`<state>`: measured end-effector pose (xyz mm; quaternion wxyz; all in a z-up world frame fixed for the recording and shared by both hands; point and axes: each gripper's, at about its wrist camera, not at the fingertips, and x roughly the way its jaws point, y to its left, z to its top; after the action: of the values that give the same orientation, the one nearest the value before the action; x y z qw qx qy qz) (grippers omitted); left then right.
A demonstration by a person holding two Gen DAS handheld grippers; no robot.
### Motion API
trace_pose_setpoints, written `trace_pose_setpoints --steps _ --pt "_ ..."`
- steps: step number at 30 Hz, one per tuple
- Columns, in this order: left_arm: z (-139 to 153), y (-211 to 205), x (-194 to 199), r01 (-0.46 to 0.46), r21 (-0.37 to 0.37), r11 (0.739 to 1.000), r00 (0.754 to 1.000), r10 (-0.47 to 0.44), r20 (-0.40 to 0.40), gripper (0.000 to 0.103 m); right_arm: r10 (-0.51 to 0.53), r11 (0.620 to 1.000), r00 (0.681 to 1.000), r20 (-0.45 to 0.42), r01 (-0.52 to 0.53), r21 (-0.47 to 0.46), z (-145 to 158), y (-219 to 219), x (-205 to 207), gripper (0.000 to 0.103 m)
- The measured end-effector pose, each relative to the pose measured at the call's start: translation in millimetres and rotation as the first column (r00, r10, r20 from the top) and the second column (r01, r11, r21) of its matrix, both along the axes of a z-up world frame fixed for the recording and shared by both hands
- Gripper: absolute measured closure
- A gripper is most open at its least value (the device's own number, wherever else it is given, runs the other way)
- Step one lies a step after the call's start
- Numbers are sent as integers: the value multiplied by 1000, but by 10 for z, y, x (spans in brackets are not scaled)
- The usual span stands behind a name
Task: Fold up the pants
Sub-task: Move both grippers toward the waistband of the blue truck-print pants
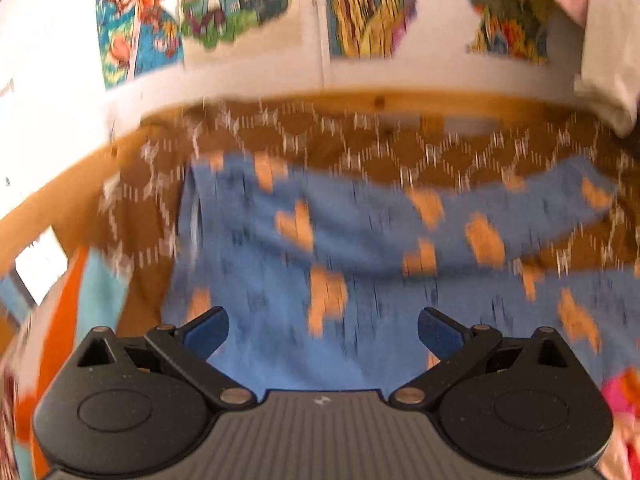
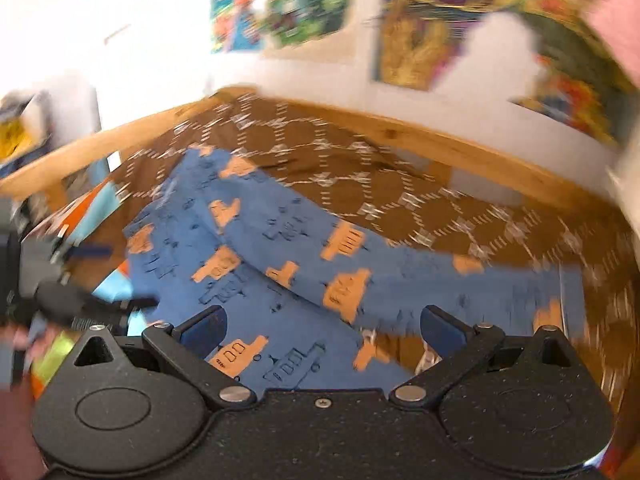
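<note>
Blue pants [image 1: 360,240] with orange truck prints lie spread on a brown patterned bed cover [image 1: 360,140]. In the left wrist view my left gripper [image 1: 323,330] is open and empty just above the pants. In the right wrist view the pants [image 2: 280,248] lie with one leg folded across the other, reaching to the right. My right gripper [image 2: 323,330] is open and empty above their near edge. The left gripper [image 2: 80,304] shows blurred at the left edge of that view. Both views are motion-blurred.
A wooden bed frame [image 2: 460,148] runs along the far side by a white wall with colourful posters [image 1: 192,8]. An orange and light-blue cloth [image 1: 84,292] lies left of the pants. A white cloth [image 1: 608,92] hangs at the far right.
</note>
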<state>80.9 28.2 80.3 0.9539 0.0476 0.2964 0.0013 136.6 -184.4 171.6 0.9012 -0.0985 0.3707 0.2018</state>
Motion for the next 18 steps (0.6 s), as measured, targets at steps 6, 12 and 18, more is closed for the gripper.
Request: trace_pose_setpoints --steps 6,12,18 --pt "396 246 803 14 33 999 1000 -14 -1 0 263 961 964 -44 -266 -73 262 324 757 1" --pt "586 321 1635 143 145 979 990 -142 -13 0 280 958 960 13 -278 -67 -221 197 1340 1" --pt "373 217 2440 259 96 961 940 -228 -254 0 196 977 981 -17 -194 84 -623 -177 1984 1"
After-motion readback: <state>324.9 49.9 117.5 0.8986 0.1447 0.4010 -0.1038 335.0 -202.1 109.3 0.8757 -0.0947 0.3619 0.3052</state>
